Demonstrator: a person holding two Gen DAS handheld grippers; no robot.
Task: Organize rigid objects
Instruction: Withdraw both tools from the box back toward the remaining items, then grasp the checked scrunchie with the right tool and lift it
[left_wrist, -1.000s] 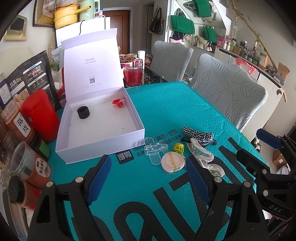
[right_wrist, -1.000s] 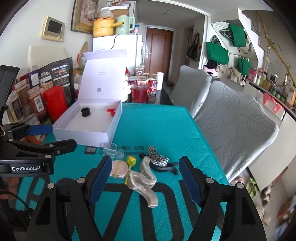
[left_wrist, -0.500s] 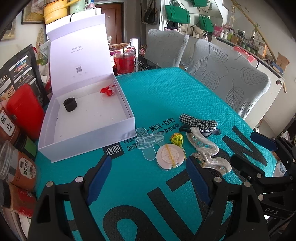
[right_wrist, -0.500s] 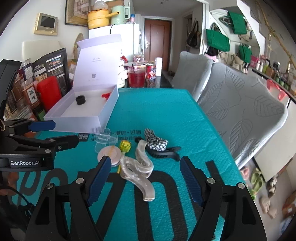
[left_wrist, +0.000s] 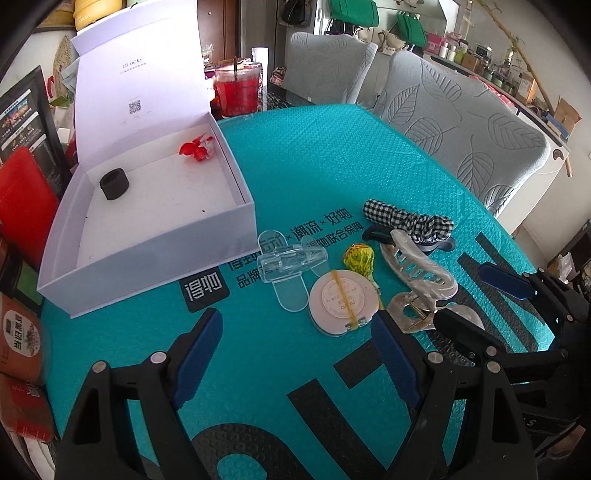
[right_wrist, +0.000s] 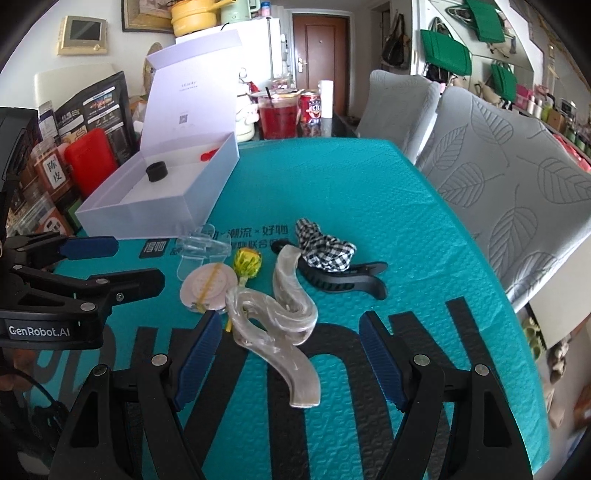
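An open white box (left_wrist: 155, 258) (right_wrist: 159, 218) sits on the teal table, holding a black ring (left_wrist: 114, 183) and a red clip (left_wrist: 195, 149). In front of it lie a clear plastic clip (left_wrist: 288, 260), a round pink compact (left_wrist: 341, 299), a yellow lollipop (left_wrist: 358, 258), a pearly claw clip (right_wrist: 280, 314) and a black clip with checked fabric (right_wrist: 328, 258). My left gripper (left_wrist: 295, 332) stands open just short of the compact. The right gripper (right_wrist: 291, 336) is open, its fingers on either side of the pearly claw clip without touching it.
Jars and red packets (left_wrist: 22, 206) crowd the table's left edge. A red drink cup (right_wrist: 279, 118) and a can stand behind the box. Two grey chairs (right_wrist: 498, 155) line the table's far right side. Bare teal mat lies near the front edge.
Both grippers have come down and forward toward the pile of small items, which now looks larger and closer. Their jaws stay at the same width. Nothing on the table has moved.
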